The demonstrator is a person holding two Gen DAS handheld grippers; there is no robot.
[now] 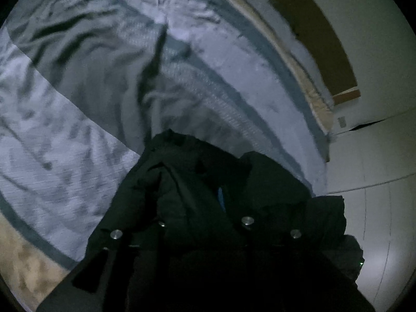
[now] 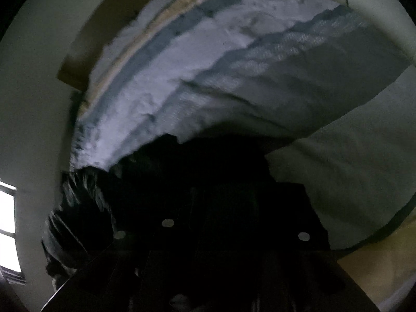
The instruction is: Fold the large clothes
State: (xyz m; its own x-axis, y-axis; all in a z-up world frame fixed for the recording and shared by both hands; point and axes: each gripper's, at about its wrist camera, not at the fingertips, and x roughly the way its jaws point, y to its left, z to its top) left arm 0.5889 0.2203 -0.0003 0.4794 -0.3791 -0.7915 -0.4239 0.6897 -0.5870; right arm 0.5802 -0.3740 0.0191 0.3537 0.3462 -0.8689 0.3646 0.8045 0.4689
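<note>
**Desk:** What do you have closest to the lenses?

**Me:** On my left wrist view, a black garment [image 1: 197, 187] is bunched right over the left gripper [image 1: 205, 223]. It covers the fingers, so I see only a few metal screw heads [image 1: 247, 220] poking through the dark. A small blue patch shows in the folds. I cannot tell whether that claw is apart, together, or clamped on the cloth.

**Desk:** And the other side?

**Me:** Same story. On my right wrist view the right gripper [image 2: 208, 228] is lost in black, the garment [image 2: 208, 171] heaped over it, with a ribbed, shiny lining [image 2: 80, 197] spilling to the near left. Whether its claw is apart or closed I cannot tell.

**Desk:** Beyond the garment?

**Me:** A bed [image 1: 85, 98] with a rumpled, pale blue-and-grey striped cover, the garment's far edge lying on it. In the right view a pillow [image 2: 345, 171] sits to the right, just beside the garment. Farther off, a beige mattress edge [image 1: 306, 83], then a brown headboard [image 1: 325, 41] against a white wall [image 1: 384, 52]. A bright window [image 2: 7, 223] is at the near left of the right view.
</note>
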